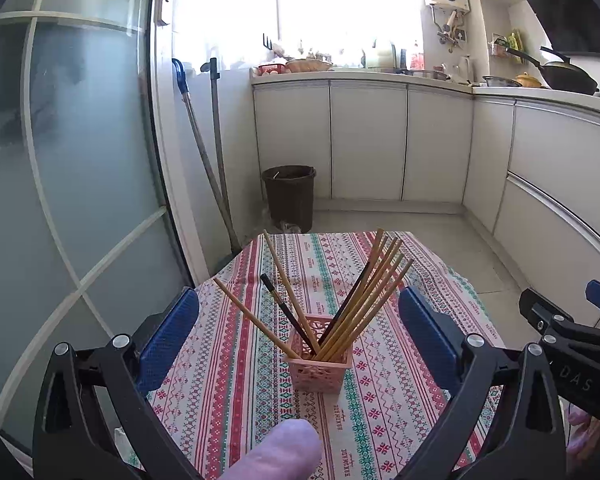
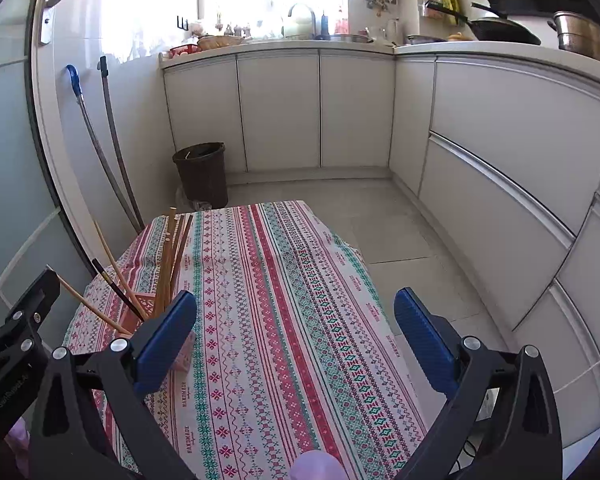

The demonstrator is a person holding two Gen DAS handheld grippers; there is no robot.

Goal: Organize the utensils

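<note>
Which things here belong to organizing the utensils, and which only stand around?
For the job:
chopsticks
pink basket
left gripper
right gripper

Just around:
striped tablecloth
dark bin
mop handles
wok

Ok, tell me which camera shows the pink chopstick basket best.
The left wrist view: the pink basket sits centred and unobstructed between the open fingers, chopsticks fanning out. In the right wrist view the basket is at the left edge, mostly hidden behind a blue finger pad.

We see a pink lattice basket (image 1: 320,364) at centre frame holding tan and black chopsticks (image 1: 364,300), on a tablecloth (image 2: 284,300) striped red, green and white, and blue finger pads (image 1: 168,340).
</note>
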